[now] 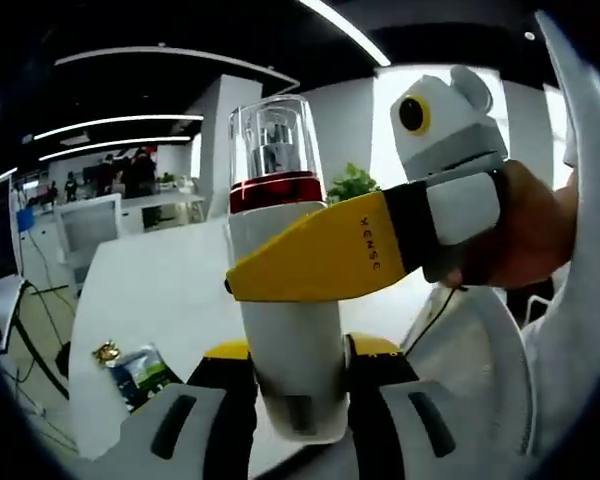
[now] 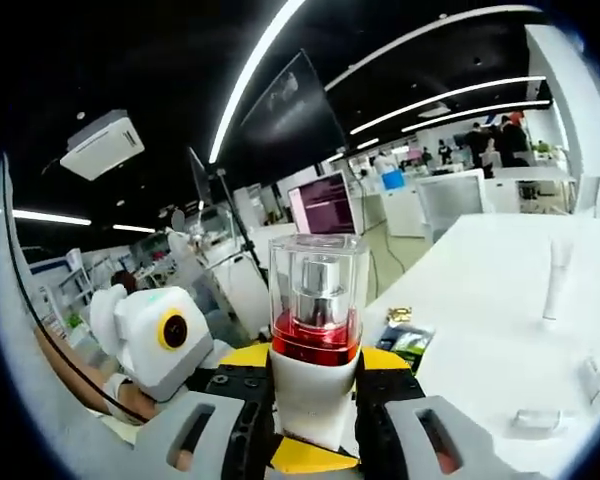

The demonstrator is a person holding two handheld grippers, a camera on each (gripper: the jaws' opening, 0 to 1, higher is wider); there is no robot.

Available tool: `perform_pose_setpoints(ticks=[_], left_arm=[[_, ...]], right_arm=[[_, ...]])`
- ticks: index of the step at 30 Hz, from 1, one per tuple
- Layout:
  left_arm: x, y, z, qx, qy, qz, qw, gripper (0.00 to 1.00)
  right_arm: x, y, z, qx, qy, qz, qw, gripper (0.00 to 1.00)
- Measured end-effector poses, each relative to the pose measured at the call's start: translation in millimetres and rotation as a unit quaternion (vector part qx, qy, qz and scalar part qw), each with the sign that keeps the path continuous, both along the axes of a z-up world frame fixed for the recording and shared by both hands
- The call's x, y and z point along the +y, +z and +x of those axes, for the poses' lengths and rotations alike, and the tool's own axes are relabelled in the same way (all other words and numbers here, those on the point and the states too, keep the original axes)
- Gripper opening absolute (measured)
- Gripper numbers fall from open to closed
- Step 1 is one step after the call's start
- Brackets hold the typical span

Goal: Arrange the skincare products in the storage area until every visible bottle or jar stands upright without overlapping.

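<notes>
While both grippers hold the same pump bottle in the air, these are the points that matter for setting it down well.

Bottle: the pump bottle point(image 1: 285, 290), white body, red collar and clear cap, stands upright at the centre of the left gripper view and at lower centre of the right gripper view point(image 2: 315, 340), lifted above the white table point(image 1: 160, 290).

Left gripper: the left gripper point(image 1: 300, 400) has its jaws closed narrowly on the base of the bottle, at the bottom of its own view.

Right gripper: the right gripper point(image 2: 315, 420) clamps the body from the other side; in the left gripper view its yellow jaw crosses the bottle's middle point(image 1: 320, 262).

Step in hand: judged a hand-over or a steadying grip before placing.

How to do it well: I would let one gripper release first, keep the bottle vertical, and lower it flat on bare table.

Nearby things: a slim white tube point(image 2: 558, 280) stands at right of the right gripper view, and a dark sachet point(image 1: 143, 372) lies at lower left of the left gripper view; place the bottle well apart from both.

Risk: the clear cap looks loose-fitting, so grip the body, not the cap.
</notes>
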State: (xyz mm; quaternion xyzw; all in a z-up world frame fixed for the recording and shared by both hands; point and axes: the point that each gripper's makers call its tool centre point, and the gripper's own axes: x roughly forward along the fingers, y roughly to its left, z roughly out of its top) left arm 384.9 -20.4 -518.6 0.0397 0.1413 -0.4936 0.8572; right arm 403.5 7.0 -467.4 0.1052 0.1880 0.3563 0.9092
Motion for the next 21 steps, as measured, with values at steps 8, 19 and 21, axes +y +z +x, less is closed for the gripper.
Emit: perform_pose_setpoints(ticks=[8,19,21], left_arm=[[-4.6,-9.3,0.3,-0.017,-0.003,0.030,0.9994,0.38],[-7.5,-19.3,-0.6,-0.011,-0.011,0.058,0.9982,0.36],[-7.1,-19.3,0.5,-0.016,-0.010,0.061,0.9980,0.34]], right_arm=[[-40.0,5.6,19.8,-0.010,-0.028,-0.006,0.9995,0.24],[-111.4,0.9,44.6,0.006,-0.096,-0.005,0.9954,0.24],[-123.5,3.3,50.6,0.003,-0.109,-0.005,0.9940,0.24]])
